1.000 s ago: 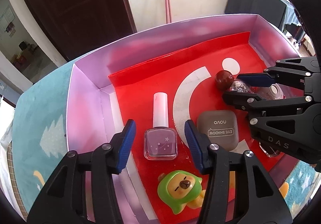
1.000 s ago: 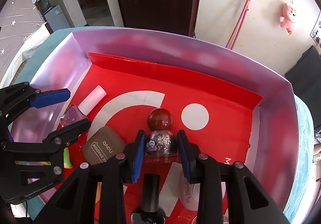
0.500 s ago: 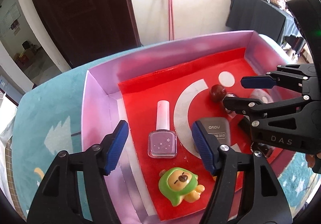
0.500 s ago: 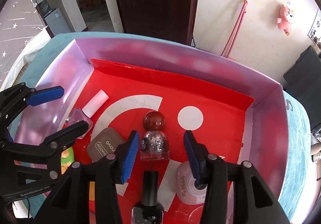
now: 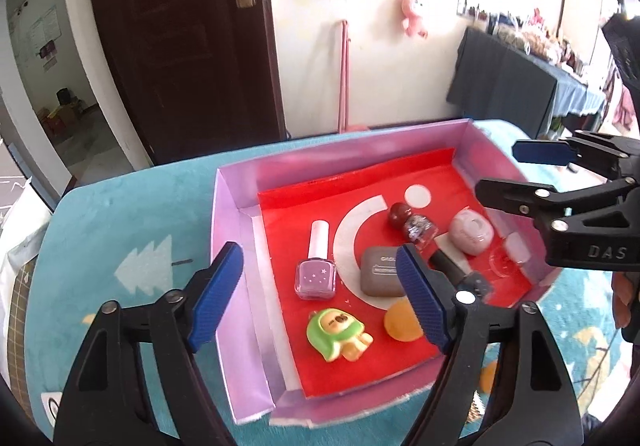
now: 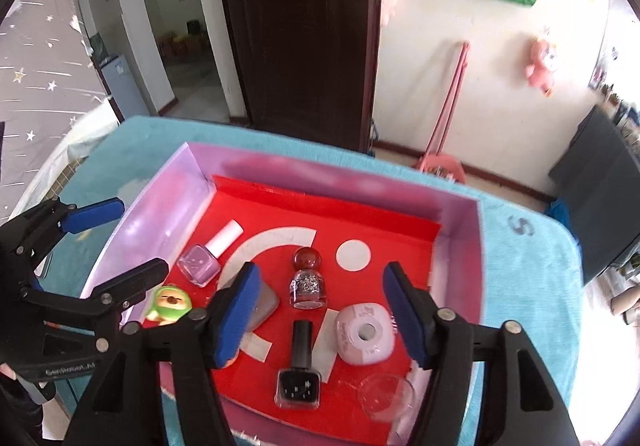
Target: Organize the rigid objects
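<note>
A pink-walled box [image 5: 232, 230] [image 6: 460, 246] with a red floor holds a lilac nail polish bottle [image 5: 315, 272] [image 6: 202, 264], a glitter bottle with a dark red cap [image 5: 414, 225] [image 6: 307, 284], a black polish bottle [image 6: 299, 374] [image 5: 460, 274], a grey eye-shadow case [image 5: 378, 276] [image 6: 264, 302], a pink round case [image 5: 470, 233] [image 6: 364, 334], a green toy [image 5: 336, 328] [image 6: 170, 302], an orange ball [image 5: 400, 320] and a clear lid [image 6: 386, 394]. My left gripper [image 5: 320, 296] [image 6: 128, 240] is open and empty above the box's near-left side. My right gripper [image 6: 320, 310] [image 5: 504, 170] is open and empty above the box.
The box stands on a teal patterned mat [image 5: 120, 230] [image 6: 528, 286]. Beyond it are a dark wooden door [image 5: 180, 34] [image 6: 304, 26], a white wall with pink poles [image 5: 343, 74] and a dark-draped table [image 5: 520, 82].
Both grippers have pulled up and back from the box and opened wider. The right jaws, which flanked the glitter bottle, have left it lying on the red floor.
</note>
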Demonstrator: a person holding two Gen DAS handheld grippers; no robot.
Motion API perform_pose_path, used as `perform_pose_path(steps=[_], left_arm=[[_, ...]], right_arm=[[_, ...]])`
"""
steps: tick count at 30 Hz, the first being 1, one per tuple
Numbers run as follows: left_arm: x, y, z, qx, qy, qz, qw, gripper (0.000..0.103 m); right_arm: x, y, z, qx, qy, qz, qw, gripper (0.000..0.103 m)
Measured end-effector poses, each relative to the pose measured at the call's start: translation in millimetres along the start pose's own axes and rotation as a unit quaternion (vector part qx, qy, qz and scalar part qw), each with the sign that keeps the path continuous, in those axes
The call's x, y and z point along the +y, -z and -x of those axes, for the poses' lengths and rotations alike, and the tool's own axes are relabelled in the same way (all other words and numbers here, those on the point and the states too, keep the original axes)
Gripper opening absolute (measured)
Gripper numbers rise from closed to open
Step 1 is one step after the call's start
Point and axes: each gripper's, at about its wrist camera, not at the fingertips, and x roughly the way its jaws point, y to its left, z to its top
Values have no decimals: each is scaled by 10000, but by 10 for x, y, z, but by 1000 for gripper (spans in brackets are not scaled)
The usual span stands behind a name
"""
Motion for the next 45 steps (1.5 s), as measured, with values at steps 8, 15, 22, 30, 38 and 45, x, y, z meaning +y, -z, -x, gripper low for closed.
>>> perform_pose_path(steps=[8,15,22,30,38,45], left_arm=[[-70,221,522,-534,0,119,9985,89],[-216,523,1037,-1144,-1,71,9934,94],[-351,929,1372,-1643,66,135,9863,99],[-499,1377,1321,-1634,-17,245,9863,99],[-559,1678,1047,-1333,-80,343,9904,99],[-576,1814,810,-1036,-10,440,9936,99]], right_arm=[[110,237,722,-684,186,20,9975,88],[253,647,1306,-1300,324,1,9910,103],[308,1132,1711,-1722,469,-181,9838,103],[392,1751,1762,-1926,875,-370,9767,103],[350,2185,1451,-1790,862,-689,9776,103],[301,2410,1168,-1522,783,-838,9817,103]])
